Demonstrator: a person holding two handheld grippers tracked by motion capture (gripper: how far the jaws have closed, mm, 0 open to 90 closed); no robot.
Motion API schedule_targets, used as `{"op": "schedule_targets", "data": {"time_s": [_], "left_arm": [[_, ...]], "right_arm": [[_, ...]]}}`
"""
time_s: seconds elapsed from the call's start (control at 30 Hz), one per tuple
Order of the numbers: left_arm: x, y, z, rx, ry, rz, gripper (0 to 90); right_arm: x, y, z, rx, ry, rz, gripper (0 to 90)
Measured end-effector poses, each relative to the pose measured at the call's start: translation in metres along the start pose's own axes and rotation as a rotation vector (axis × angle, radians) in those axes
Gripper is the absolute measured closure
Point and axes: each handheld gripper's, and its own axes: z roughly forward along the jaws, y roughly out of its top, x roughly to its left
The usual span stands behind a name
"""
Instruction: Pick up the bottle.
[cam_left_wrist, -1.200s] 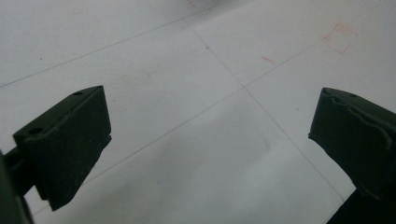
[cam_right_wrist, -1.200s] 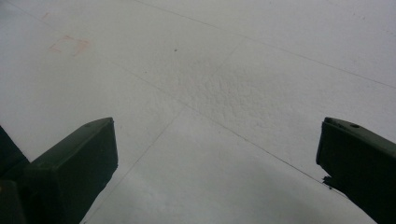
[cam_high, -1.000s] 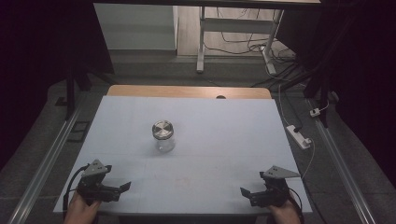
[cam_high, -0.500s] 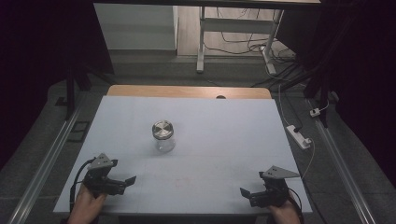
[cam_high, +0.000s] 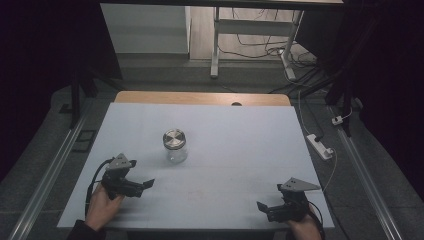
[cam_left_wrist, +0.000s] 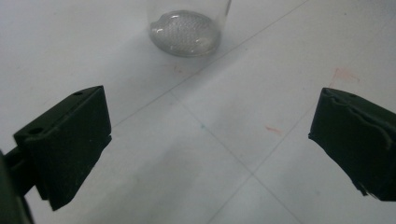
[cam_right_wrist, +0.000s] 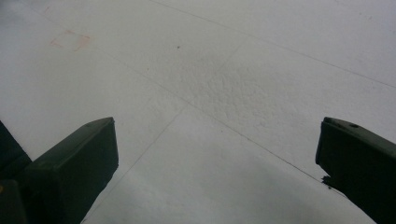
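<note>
A clear glass jar (cam_high: 175, 145) with a silver metal lid stands upright on the white table (cam_high: 240, 135), left of centre. My left gripper (cam_high: 146, 184) hovers over the table's front left, open and empty, short of the jar and pointing right. In the left gripper view the jar's base (cam_left_wrist: 185, 32) lies ahead between the spread jaws. Over the front right corner my right gripper (cam_high: 261, 206) is open with nothing in it. In the right gripper view only bare table surface (cam_right_wrist: 224, 93) lies between its wide jaws.
A white power strip (cam_high: 320, 146) and cables lie on the floor right of the table. A wooden strip (cam_high: 200, 98) runs along the far edge. Metal rails flank both sides. A desk frame (cam_high: 215, 45) stands beyond.
My left gripper has moved forward and to the right, closer to the jar. The right gripper and the jar have stayed in place.
</note>
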Motion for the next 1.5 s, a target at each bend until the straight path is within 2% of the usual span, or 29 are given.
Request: {"op": "schedule_targets", "data": {"time_s": [0.3,0.47,0.7,0.87,0.93,1.07,1.3,1.5], "left_arm": [[0.001,0.016,0.016,-0.009,0.012,0.031,0.0],[0.006,0.026,0.029,0.006,-0.029,0.009,0.0],[0.010,0.040,0.043,0.034,-0.017,0.011,0.0],[0.014,0.047,0.051,0.027,-0.016,0.001,0.0],[0.017,0.053,0.057,0.016,-0.037,-0.008,0.0],[0.019,0.059,0.065,0.013,-0.064,0.000,0.0],[0.020,0.071,0.082,0.022,-0.070,0.029,0.0],[0.023,0.079,0.097,0.034,-0.075,0.038,0.0]], "right_arm": [[0.000,0.000,0.000,0.003,-0.001,-0.002,0.0],[0.000,0.000,0.000,0.003,-0.001,-0.002,0.0],[0.000,0.000,0.001,0.002,0.000,-0.002,0.0],[0.000,0.000,0.001,0.005,0.001,-0.003,0.0],[0.000,0.000,0.001,0.008,0.002,-0.004,0.0],[0.000,0.000,0.001,0.008,0.003,-0.003,0.0],[0.000,0.000,0.001,0.009,0.004,-0.002,0.0],[0.000,0.000,0.002,0.011,0.005,-0.003,0.0]]}}
